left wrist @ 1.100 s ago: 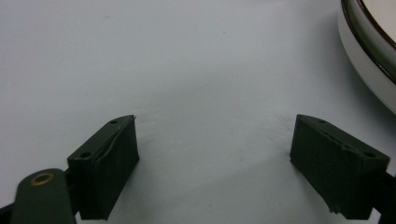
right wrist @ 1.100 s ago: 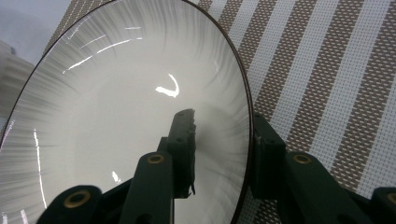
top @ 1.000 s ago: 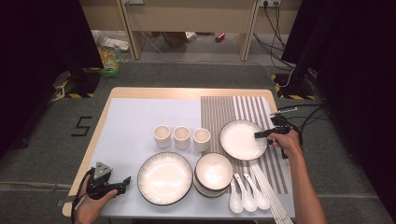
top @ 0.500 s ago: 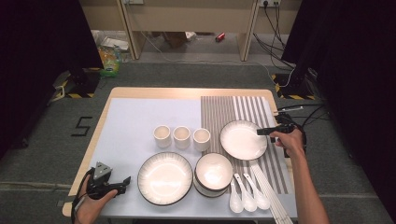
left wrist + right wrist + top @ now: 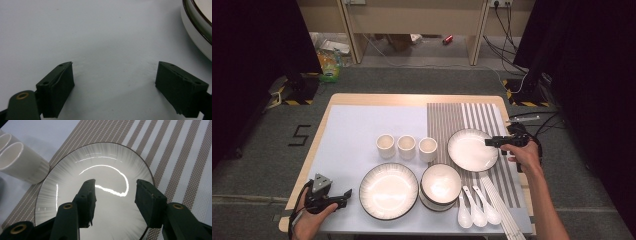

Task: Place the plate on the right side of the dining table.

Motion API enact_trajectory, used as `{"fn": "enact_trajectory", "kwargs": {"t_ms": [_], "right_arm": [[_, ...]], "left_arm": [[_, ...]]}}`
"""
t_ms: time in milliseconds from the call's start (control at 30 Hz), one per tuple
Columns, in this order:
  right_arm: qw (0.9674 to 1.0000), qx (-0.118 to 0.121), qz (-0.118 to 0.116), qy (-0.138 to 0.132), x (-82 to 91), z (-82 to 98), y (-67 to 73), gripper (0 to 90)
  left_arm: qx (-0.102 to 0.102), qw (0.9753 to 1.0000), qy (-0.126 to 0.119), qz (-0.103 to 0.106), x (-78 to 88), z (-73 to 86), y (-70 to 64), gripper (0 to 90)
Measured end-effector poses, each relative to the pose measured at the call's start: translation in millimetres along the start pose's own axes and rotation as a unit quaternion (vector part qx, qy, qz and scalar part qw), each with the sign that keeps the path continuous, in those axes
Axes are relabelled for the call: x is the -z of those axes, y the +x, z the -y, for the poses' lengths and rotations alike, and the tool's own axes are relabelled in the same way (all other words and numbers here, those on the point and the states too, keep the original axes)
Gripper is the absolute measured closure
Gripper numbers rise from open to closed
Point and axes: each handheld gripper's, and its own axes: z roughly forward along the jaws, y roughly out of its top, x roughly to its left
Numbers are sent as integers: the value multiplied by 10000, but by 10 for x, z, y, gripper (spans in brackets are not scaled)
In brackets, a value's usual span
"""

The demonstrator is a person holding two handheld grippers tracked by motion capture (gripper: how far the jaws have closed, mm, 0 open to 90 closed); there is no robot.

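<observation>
Plate laid on the striped mat, the right gripper (image 5: 490, 142), jaws just opening and empty, hovers above the round white dark-rimmed ceramic plate (image 5: 471, 150); table setting looks nearly finished.

3 cups (image 5: 406, 146), 2 plates (image 5: 471, 150), 1 bowl (image 5: 440, 186), approx. 3 spoons (image 5: 477, 211).

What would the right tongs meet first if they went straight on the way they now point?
Probably the small plate on the striped placemat: the right tongs stand open, empty, above its middle. Height above it is unclear.
</observation>
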Motion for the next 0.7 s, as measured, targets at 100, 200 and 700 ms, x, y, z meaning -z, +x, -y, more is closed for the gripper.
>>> {"fn": "enact_trajectory", "kwargs": {"t_ms": [100,200,700], "right_arm": [[10000,61,-31,2,14,-1,49,502],[9999,141,-75,-1,31,6,102,498],[9991,384,-166,-35,71,88,301,412]], "left_arm": [[1,10000,-1,-1,0,0,0,141],[1,10000,-2,-1,0,0,0,141],[-4,10000,-35,-23,-6,4,-1,141]]}}
